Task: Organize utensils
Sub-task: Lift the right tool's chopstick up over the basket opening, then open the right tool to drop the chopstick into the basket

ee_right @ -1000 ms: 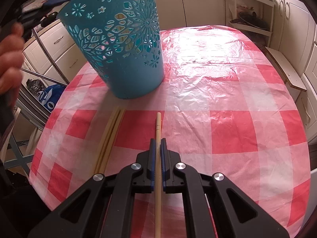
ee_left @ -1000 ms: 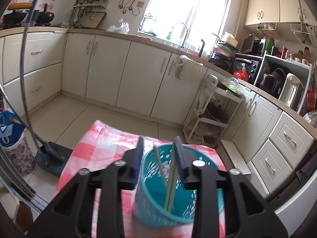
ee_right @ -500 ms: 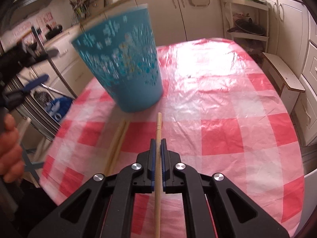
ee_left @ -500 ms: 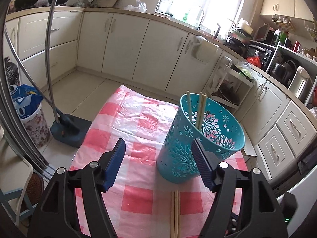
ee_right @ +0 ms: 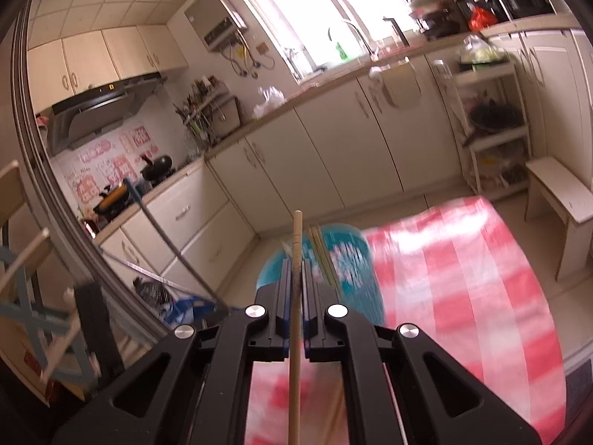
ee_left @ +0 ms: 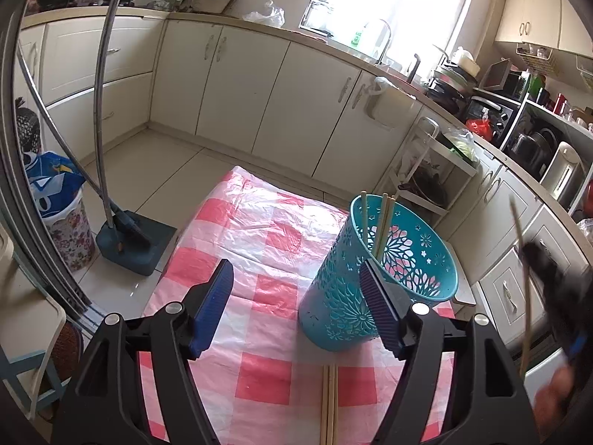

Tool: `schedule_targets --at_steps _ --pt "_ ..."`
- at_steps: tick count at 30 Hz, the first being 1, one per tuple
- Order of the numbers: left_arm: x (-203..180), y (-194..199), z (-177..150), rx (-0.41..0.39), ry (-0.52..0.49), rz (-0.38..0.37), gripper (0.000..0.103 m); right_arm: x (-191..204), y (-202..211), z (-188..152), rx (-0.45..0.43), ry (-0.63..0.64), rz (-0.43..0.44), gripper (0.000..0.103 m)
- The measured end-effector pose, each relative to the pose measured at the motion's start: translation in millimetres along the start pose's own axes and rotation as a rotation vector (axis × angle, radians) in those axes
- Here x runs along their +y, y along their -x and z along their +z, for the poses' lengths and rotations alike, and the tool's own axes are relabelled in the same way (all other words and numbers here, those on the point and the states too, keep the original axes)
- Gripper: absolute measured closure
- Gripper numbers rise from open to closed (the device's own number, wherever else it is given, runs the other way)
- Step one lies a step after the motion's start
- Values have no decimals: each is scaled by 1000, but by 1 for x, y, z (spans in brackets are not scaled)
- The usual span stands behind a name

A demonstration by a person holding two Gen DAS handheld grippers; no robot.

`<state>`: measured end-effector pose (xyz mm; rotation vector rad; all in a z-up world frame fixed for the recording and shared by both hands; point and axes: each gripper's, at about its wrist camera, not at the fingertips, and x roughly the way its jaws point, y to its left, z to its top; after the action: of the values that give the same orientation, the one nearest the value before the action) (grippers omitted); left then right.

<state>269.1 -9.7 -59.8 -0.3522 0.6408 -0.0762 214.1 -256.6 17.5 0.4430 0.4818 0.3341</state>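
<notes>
Since a second ago the left gripper (ee_left: pixel 292 307) has let go of the basket (ee_left: pixel 381 282) and backed off, while the right gripper (ee_right: pixel 295 285) has lifted its chopstick (ee_right: pixel 295 315) off the checked cloth (ee_left: pixel 259 244) and swung up toward the basket's mouth. Left jaws now stand wide apart with nothing between them; the near side of the basket sits just behind the right-hand pad, not pressed by it. Right jaws are together, clamped on the single chopstick, which runs straight out along the line of the fingers, probably so its tip can be steered into the opening. Standing upright on the counter, the basket already holds a few chopsticks (ee_left: pixel 381 222) leaning against its far wall, so the sorting looks well under way. Two more chopsticks (ee_left: pixel 330 404) lie side by side on the cloth just in front of the basket, likely the next to go in. From the left wrist you get the basket's open rim, the loose pair on the cloth, and a blurred glimpse of the right gripper at the far right edge with its stick held high. From the right wrist you get the grip itself plainly, but the basket is smeared by motion and the loose pair cannot be made out.
</notes>
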Motion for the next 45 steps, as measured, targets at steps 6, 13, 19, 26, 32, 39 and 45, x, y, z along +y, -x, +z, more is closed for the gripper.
schedule_targets --at_steps 6,13,19,26,32,39,45 --pt "-1 1 4 7 1 -14 34 13 -64 55 -94 31 -91 97" --pt "-3 4 4 6 -17 -16 33 10 -113 52 -37 66 -223 97" --pt "0 8 5 8 -16 -21 31 15 -123 23 46 175 -263 97" --pt "1 8 4 12 -18 -21 30 32 -114 14 78 278 -263 97" --pt "2 9 3 19 -18 -20 28 37 -90 14 47 271 -231 97" --pt "3 8 4 30 -15 -22 27 42 -43 -13 23 270 -184 82" --pt "0 8 2 40 -27 -27 27 40 -14 -69 93 317 -208 82"
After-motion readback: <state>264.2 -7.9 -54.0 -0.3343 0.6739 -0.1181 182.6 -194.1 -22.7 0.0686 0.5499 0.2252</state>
